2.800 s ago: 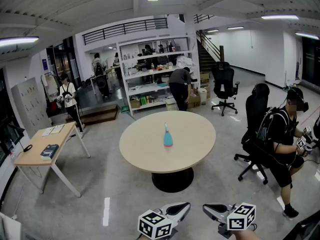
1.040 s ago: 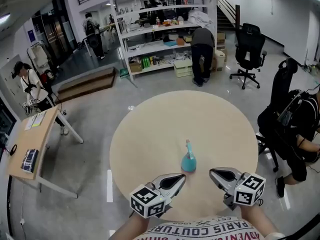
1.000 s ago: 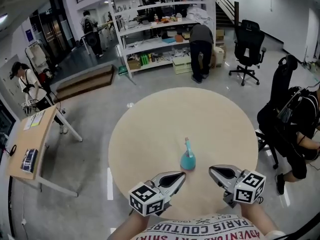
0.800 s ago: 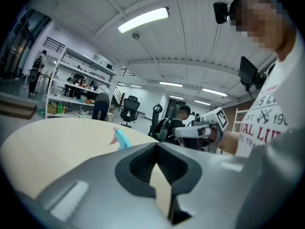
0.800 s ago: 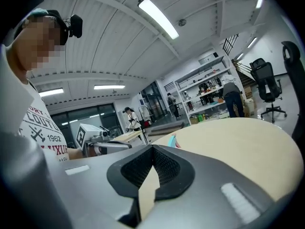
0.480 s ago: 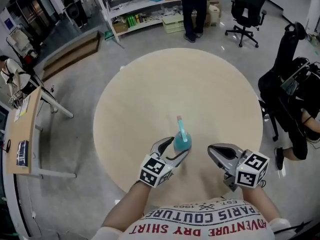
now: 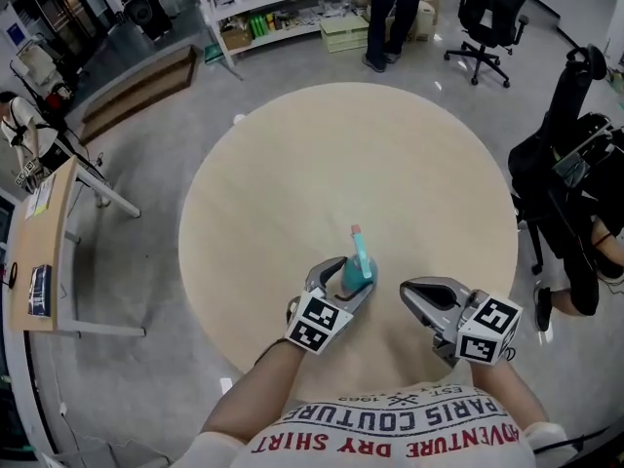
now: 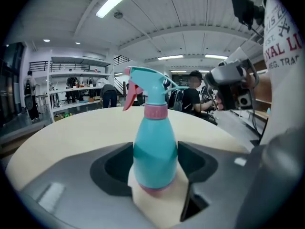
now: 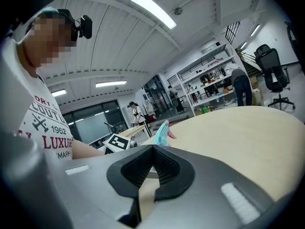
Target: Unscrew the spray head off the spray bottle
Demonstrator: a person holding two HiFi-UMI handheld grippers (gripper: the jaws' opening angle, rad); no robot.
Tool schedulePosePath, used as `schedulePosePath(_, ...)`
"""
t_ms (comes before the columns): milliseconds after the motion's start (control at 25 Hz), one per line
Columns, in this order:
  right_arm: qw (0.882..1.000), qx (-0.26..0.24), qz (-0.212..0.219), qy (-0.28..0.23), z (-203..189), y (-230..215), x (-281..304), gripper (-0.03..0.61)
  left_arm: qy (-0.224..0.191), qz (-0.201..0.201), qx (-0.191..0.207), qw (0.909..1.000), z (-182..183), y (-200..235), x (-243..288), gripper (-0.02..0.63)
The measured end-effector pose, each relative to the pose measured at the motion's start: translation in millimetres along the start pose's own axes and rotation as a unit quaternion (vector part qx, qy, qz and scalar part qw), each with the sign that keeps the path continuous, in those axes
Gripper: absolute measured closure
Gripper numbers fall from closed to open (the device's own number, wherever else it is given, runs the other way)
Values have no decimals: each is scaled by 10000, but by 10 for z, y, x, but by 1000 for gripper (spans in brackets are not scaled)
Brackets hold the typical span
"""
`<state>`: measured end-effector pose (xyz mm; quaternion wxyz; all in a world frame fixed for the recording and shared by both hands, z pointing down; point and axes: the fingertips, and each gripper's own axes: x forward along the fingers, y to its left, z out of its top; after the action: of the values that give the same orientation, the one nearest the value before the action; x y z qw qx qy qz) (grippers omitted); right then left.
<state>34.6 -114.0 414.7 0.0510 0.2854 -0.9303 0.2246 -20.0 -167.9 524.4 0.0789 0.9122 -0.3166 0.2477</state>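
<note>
A teal spray bottle [image 7: 361, 259] with a pink collar and pink trigger stands upright on the round beige table [image 7: 292, 154], near its front edge. My left gripper [image 7: 348, 281] is open around the bottle's body [image 8: 153, 142], one pad on each side. Its jaws have just been opening with the bottle between them, and I see no pad pressing on it. My right gripper [image 7: 408, 288] hangs a little to the right of the bottle, shut and empty. In the right gripper view its pads [image 9: 164, 168] meet, and the spray head [image 9: 162, 132] shows just beyond them.
A person sits by a black backpack [image 7: 570, 164] at the table's right. An office chair [image 7: 487, 13] and a shelf unit [image 7: 283, 8] stand at the back. A small wooden desk [image 7: 44, 252] is far left. My torso is against the table's near edge.
The left gripper has gone forward and down from the table's front edge to the bottle and opened around it. The right gripper has sunk slightly and stayed shut. The head view has tipped downward.
</note>
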Motion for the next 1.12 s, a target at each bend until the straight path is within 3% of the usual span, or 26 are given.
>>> schedulePosePath(280,9992,-376,-154,-58,-27,-86,111,578,-31,61,-24,10000,30,5,-12,331)
schedulePosePath(440,9961,-812,-340,98,-104,-143,295,414,-41,170,-91,9998,4,13,-3,331)
schedulePosePath(560,9918,-1157,-491,227,-155,-207,462,368,-50,261,-135,9996,29,-13,6,331)
schedulePosePath(920,9840,-1592,-742,309,-181,-299,852,370,-74,487,-221,9985,87,-67,31,331)
schedulePosePath(1120,9822,-1631,-896,250,-156,-308,956,417,-120,599,-304,9977,82,-25,-13,331)
